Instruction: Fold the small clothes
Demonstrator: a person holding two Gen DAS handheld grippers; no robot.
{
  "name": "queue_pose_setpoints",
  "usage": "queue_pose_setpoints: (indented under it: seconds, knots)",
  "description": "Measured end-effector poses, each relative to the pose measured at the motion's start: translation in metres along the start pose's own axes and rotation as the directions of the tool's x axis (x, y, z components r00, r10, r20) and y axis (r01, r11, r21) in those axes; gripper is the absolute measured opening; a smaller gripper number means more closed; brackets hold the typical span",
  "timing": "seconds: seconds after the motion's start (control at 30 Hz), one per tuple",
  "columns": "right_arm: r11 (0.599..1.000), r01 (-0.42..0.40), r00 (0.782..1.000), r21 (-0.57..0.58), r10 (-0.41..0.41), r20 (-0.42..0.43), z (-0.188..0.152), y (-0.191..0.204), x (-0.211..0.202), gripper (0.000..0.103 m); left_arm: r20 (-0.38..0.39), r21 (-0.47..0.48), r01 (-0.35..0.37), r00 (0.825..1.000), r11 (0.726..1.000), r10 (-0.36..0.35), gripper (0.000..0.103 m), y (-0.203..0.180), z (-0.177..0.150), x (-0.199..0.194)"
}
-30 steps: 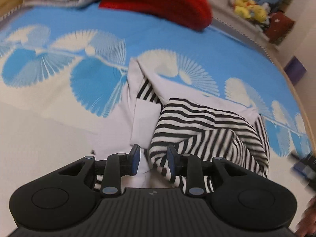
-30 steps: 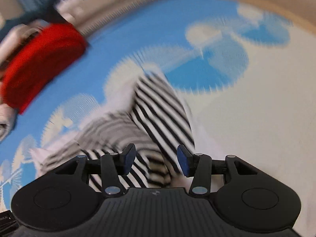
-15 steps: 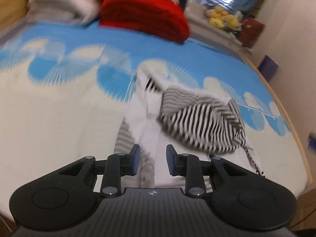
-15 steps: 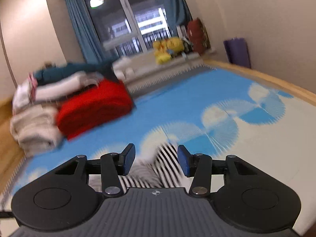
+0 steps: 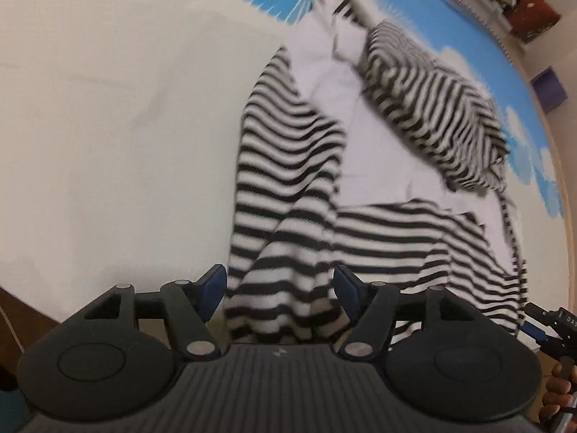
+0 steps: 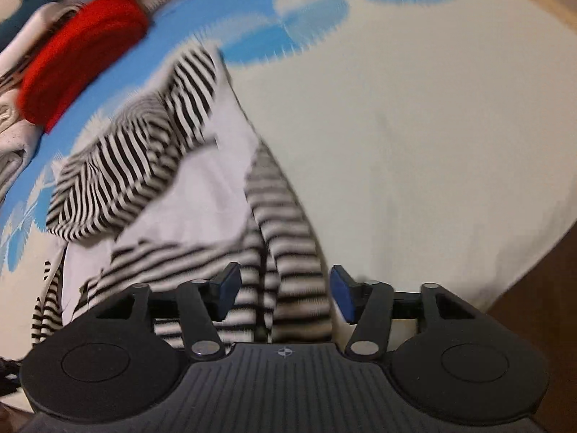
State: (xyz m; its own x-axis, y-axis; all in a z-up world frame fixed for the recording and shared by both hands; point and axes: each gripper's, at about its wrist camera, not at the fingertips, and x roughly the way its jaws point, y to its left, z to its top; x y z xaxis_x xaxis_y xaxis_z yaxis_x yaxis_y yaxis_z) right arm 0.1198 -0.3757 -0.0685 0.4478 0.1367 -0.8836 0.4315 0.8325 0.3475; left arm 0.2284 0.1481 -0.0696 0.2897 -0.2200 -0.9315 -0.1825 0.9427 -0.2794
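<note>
Folding progress: early, by my reading. The striped garment (image 5: 288, 187) lies crumpled on the bedspread (image 5: 108, 108), nowhere squared into a flat fold.
Garment location: near edge of the bed, its striped hem draped toward both grippers; a white inner panel (image 5: 378, 151) shows in the middle.
Far end: a bunched striped lump (image 5: 432, 108), maybe a hood or sleeve, sits on the white panel, away from the grippers.
Left gripper (image 5: 279, 288): jaws spread wide, striped cloth in the gap between them but not pinched; the blue pads stand clear of the fabric as far as I can see.
Right gripper (image 6: 285, 290): also spread wide, a striped fold (image 6: 288, 252) hanging in the gap, not clamped.
Done so far: nothing I can confirm as a finished fold.
Left to do: take hold of the hem, spread the garment flat, flatten the far lump, then fold.
Background: red folded pile (image 6: 79, 61) and pale stacked linens (image 6: 10, 137) beyond the garment.
Hard to make out: both views are motion-blurred; whether the cloth touches the pads is uncertain.
Cut off: the garment's lowest edge is hidden behind each gripper body; its true outline and type cannot be settled.
</note>
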Motion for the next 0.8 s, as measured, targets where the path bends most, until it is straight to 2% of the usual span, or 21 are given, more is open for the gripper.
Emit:
queue_pose_setpoints:
  seconds: [0.07,0.2,0.33,0.43,0.5,0.63,0.67,0.73,0.77,0.8]
  knots:
    - [1.0,-0.01,0.999,0.022,0.011,-0.046,-0.006,-0.002,0.008,0.06,-0.019,-0.024,-0.02,1.0,1.0,0.019,0.071,0.007,0.0,0.007]
    - [1.0,0.019,0.995,-0.001,-0.019,-0.098,-0.012,0.003,0.017,0.066,-0.051,-0.087,0.007,0.999,0.996,-0.011,0.071,0.014,0.0,0.013]
    - [0.999,0.039,0.99,-0.001,-0.039,-0.133,-0.015,0.005,0.022,0.066,-0.072,-0.081,-0.016,0.997,0.997,0.01,0.069,0.012,-0.003,0.02]
    - [0.999,0.052,0.986,0.01,-0.05,-0.158,-0.018,0.003,0.025,0.066,-0.083,-0.08,-0.025,0.996,0.996,0.018,0.064,0.013,-0.004,0.024]
    - [0.999,0.051,0.986,0.014,-0.048,-0.16,-0.018,0.002,0.026,0.067,-0.083,-0.073,-0.023,0.996,0.997,0.017,0.057,0.012,-0.005,0.025]
    - [0.999,0.051,0.985,-0.002,-0.05,-0.164,-0.019,0.003,0.028,0.067,-0.091,-0.054,0.016,0.996,0.998,-0.021,0.015,0.008,-0.006,0.026]
    - [0.999,0.048,0.985,-0.007,-0.049,-0.165,-0.019,0.004,0.028,0.065,-0.087,-0.047,0.026,0.996,0.999,-0.03,0.011,0.006,-0.007,0.025]
    - [0.999,0.031,0.986,-0.009,-0.032,-0.163,-0.019,0.004,0.026,0.046,-0.071,-0.024,0.022,0.997,0.999,-0.023,0.01,0.001,-0.008,0.023]
    - [1.0,0.013,0.987,-0.003,-0.013,-0.161,-0.019,0.003,0.025,0.027,-0.067,-0.018,0.019,0.998,1.0,-0.021,0.009,0.0,-0.009,0.021]
    - [1.0,-0.006,0.987,0.009,0.008,-0.158,-0.018,0.002,0.024,0.017,-0.062,-0.018,0.021,0.998,1.0,-0.022,0.009,-0.001,-0.01,0.02]
